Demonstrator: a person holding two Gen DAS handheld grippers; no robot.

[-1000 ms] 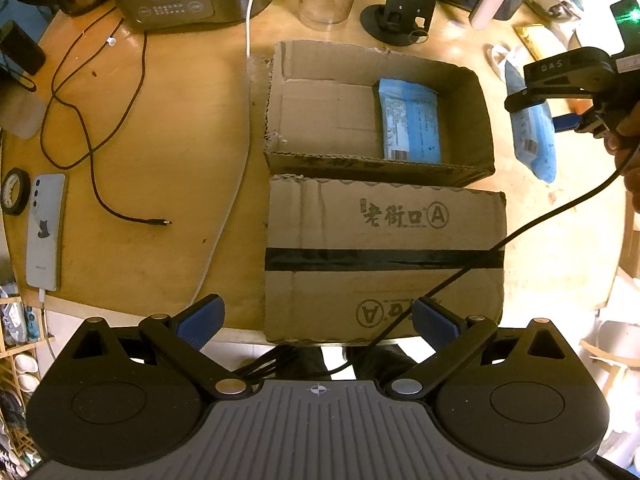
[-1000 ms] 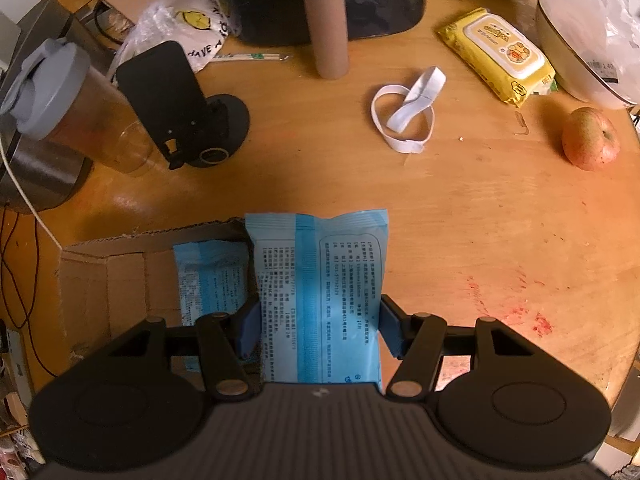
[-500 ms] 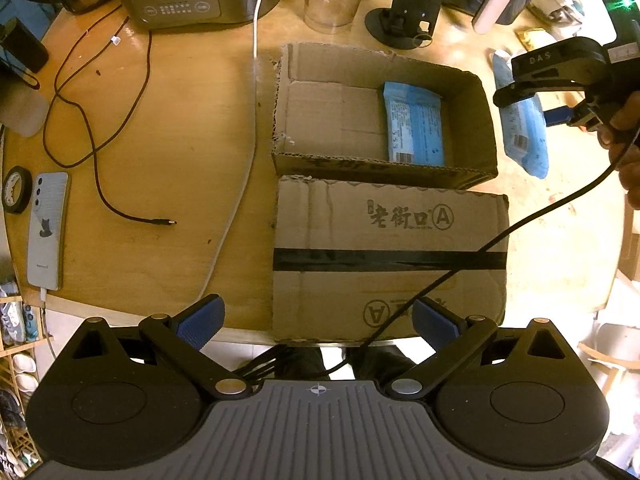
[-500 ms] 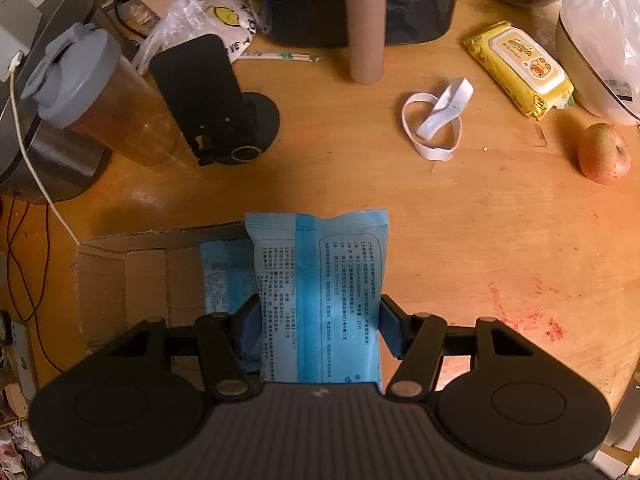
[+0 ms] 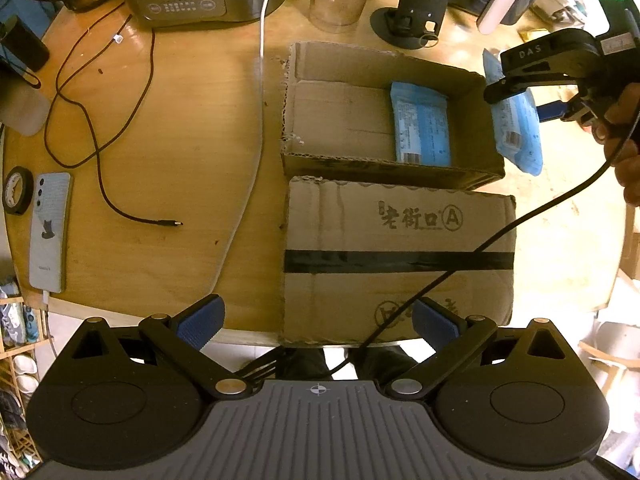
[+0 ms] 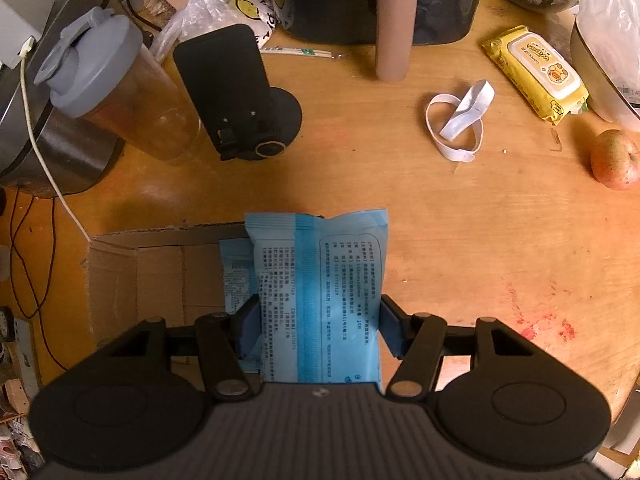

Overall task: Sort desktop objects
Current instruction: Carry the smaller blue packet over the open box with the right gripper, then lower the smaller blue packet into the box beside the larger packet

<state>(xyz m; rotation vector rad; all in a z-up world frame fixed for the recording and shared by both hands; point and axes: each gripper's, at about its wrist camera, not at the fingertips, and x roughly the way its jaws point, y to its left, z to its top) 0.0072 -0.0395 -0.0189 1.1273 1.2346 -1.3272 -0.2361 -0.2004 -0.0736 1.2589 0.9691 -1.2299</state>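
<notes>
Right gripper [image 6: 318, 326]: pinching a blue packet [image 6: 318, 288] printed with small, unreadable text, held above the right edge of the open cardboard box [image 5: 344, 120]; "DAS" shows on its body.
Left gripper [image 5: 318, 320]: fingers spread wide, empty.
Open box: a second blue packet [image 5: 420, 128] lies inside.
Box flap [image 5: 396, 248]: printed "老街口" and a circled "A", crossed by black tape.
Yellow wipes pack [image 6: 534, 74]: label too small to read.

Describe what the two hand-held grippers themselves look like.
The left hand-held gripper has a ribbed grey body, two black round housings, black linkage arms with silver pivot pins and blue finger pads. The right hand-held gripper is built alike; from the left wrist view it shows white "DAS" lettering, a green light and a trailing black cable.
</notes>
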